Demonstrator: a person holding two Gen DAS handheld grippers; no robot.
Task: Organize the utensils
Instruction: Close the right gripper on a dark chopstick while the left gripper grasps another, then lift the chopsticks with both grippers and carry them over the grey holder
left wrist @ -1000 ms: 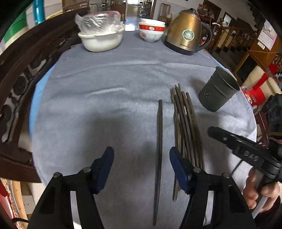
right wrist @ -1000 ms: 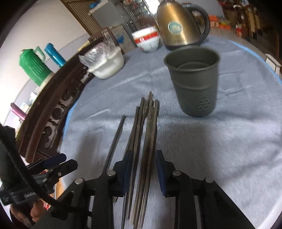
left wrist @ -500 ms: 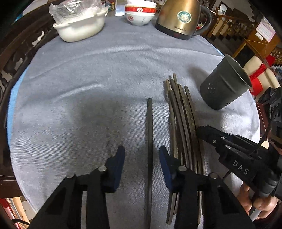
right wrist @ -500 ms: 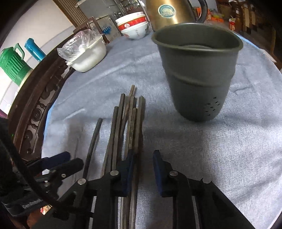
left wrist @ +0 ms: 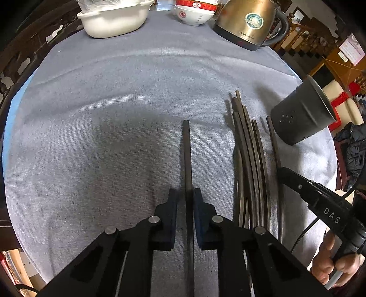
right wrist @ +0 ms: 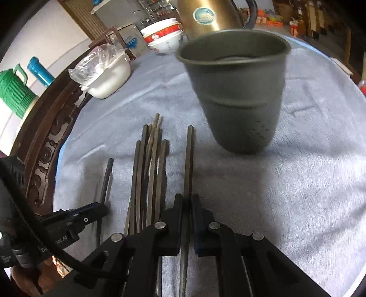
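We're over a round table under a grey-blue cloth [left wrist: 137, 96], both tools pitched steeply down.

Far left in the right wrist view: a green ribbed plastic jug [right wrist: 13, 91], then a white rectangular dish with crumpled clear plastic in it [left wrist: 114, 20], red-and-white stacked bowls [left wrist: 194, 11], and a gold electric kettle with a black handle [left wrist: 249, 22] along the far edge.

Our left gripper [left wrist: 184, 201] is closing on a single dark chopstick [left wrist: 187, 155] lying apart on the cloth; the blue pads sit tight on both sides of it, stick running straight out ahead.

Just right of that, the loose bundle of dark wooden chopsticks [left wrist: 249, 160] lies flat on the cloth, tips fanned.

Our right gripper [right wrist: 187, 203] has its jaws pressed together, pinching one chopstick pulled off the bundle's right edge [right wrist: 189, 155]; it points toward the dark grey perforated metal utensil cup [right wrist: 235, 91], which stands upright just beyond and right of the tip.

A bare hand [left wrist: 331, 267] grips the right tool's handle.
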